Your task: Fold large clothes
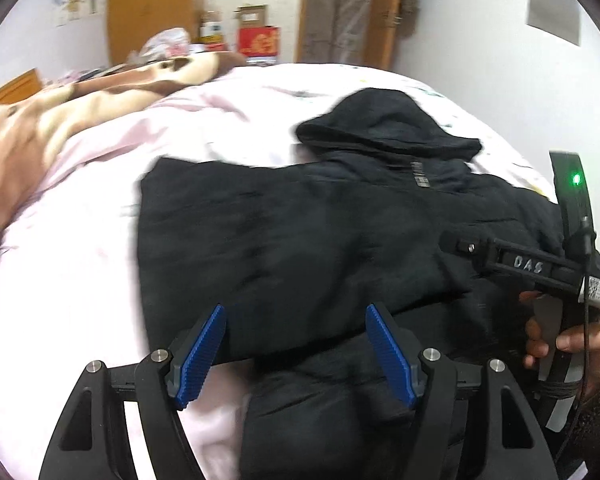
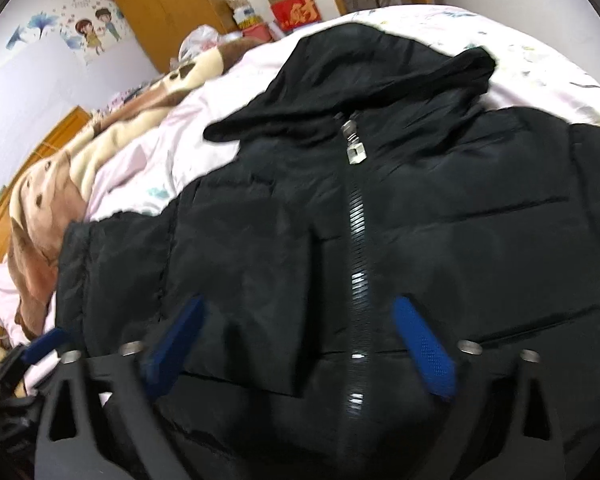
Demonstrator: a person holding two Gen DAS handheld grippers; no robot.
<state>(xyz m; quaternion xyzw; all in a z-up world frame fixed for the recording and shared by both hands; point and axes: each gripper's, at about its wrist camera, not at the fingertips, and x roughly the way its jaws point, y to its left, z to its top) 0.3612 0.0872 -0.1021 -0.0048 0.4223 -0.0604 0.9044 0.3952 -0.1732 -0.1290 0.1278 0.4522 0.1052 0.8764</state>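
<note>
A black hooded puffer jacket [image 2: 440, 208] lies front up on the pink bed sheet [image 1: 80, 280], hood [image 1: 384, 120] at the far end. Its silver zip [image 2: 358, 216] is closed up the middle. In the left wrist view my left gripper [image 1: 296, 312] stands open just above the jacket's [image 1: 284, 232] near left edge, with nothing pressed between its blue pads [image 1: 202, 356]. In the right wrist view my right gripper [image 2: 300, 304] is open over the lower front, straddling the zip, and its pads [image 2: 424, 340] do not pinch the fabric. A hand [image 1: 568, 340] holds the right gripper's handle.
A brown and cream blanket [image 1: 40, 128] is bunched along the left side of the bed. Past the bed stand a wooden wardrobe [image 2: 172, 4], a plastic bag, a red box [image 1: 258, 42] and cartons. The white wall is close on the right.
</note>
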